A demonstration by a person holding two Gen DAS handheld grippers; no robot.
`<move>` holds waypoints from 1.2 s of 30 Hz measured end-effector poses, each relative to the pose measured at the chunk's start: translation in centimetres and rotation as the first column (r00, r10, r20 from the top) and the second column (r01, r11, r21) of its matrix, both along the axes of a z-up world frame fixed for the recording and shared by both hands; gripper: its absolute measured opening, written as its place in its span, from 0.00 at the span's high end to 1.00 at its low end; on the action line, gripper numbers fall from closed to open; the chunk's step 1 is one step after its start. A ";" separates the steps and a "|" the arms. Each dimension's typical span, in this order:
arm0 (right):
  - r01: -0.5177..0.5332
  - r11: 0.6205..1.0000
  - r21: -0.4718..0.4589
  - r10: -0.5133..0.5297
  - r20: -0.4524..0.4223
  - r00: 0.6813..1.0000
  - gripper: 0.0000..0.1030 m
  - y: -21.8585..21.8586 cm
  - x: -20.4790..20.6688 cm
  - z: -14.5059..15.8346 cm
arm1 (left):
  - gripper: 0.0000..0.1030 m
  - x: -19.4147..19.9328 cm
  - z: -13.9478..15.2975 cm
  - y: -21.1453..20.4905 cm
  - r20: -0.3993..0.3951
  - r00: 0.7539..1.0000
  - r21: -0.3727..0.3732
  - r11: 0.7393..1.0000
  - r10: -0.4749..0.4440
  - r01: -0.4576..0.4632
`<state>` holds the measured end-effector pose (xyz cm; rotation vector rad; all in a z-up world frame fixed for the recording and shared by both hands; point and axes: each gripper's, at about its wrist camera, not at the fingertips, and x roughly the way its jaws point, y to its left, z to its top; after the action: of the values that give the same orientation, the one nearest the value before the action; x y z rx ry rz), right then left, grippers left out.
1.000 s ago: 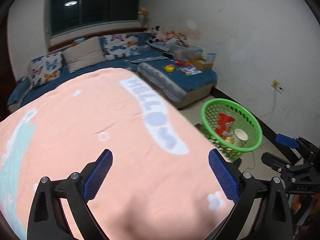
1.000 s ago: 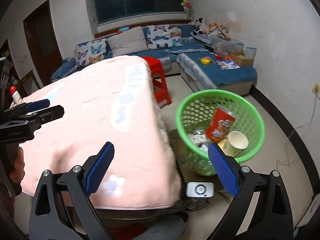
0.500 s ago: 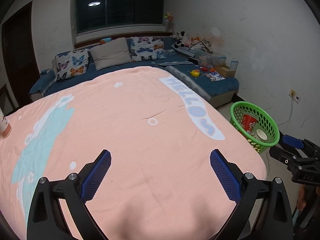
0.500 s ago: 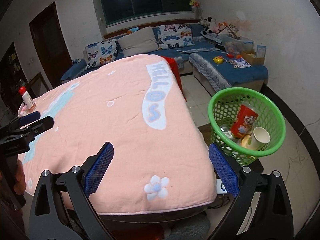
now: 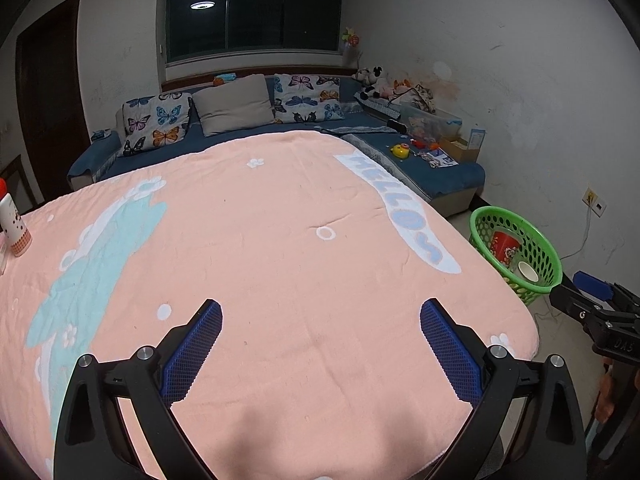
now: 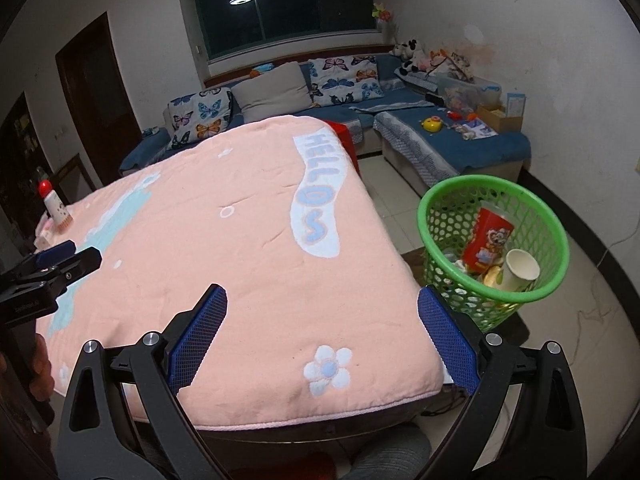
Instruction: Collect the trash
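Both grippers, left gripper point(image 5: 320, 330) and right gripper point(image 6: 322, 316), were held wide open and empty near the green basket point(image 6: 436, 200); collection was judged finished, a last check being called for

Left gripper point(image 5: 320, 346): two black angular arms, each with a ribbed blue pad point(image 5: 191, 350) on its inner face and round silver screws at the joints. Right gripper point(image 6: 322, 336): same black frame, blue pads, silver screws, white lettering on its side. Bare skin at the handles.
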<state>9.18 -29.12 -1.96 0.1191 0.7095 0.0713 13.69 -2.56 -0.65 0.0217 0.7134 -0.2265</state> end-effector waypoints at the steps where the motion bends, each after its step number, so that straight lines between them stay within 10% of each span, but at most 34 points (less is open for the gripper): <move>1: 0.000 1.000 -0.002 0.000 0.000 1.000 0.07 0.0 0.0 0.0 | 0.07 -0.1 -0.1 0.0 -0.001 1.000 0.000 1.000 0.000 0.000; 36: 0.061 0.997 -0.041 -0.060 0.041 0.997 0.07 0.0 -2.3 0.5 | 0.07 -1.5 -0.3 -1.6 0.031 0.999 0.005 1.000 -0.024 0.024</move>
<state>6.83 -29.09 -1.47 0.0984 0.6668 0.0007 12.18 -4.20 -0.96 0.0378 0.6826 -0.2469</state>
